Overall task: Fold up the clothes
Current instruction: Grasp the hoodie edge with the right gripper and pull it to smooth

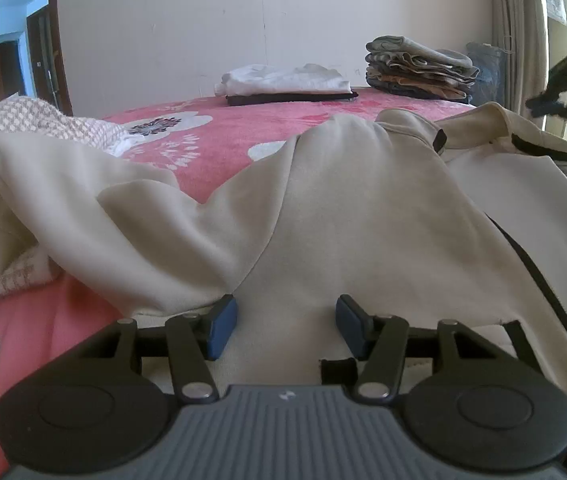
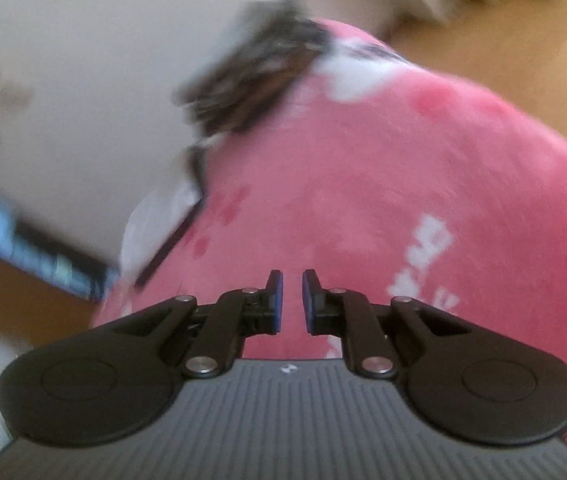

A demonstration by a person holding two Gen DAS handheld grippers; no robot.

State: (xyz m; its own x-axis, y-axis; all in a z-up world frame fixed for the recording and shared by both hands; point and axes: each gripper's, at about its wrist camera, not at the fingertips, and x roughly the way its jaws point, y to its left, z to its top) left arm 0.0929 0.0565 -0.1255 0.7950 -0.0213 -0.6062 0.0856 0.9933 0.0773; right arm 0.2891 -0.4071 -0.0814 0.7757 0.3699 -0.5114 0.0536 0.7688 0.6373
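Observation:
A cream garment [image 1: 343,208] with black trim lies rumpled across the pink floral bedspread [image 1: 219,148]. In the left wrist view my left gripper [image 1: 285,320] hovers low over its near part, open, its blue pads [image 1: 223,326] wide apart with cloth showing behind them but not pinched. The right wrist view is blurred and rolled. There my right gripper [image 2: 292,300] is above bare pink bedspread [image 2: 383,200], its pads a narrow gap apart with nothing between them. The cream garment does not appear in that view.
At the far side of the bed sit a folded white piece on a black one [image 1: 283,80] and a taller stack of folded clothes [image 1: 419,68]. A checked cloth [image 1: 23,120] lies at the left. A wall, a curtain and a doorway surround the bed.

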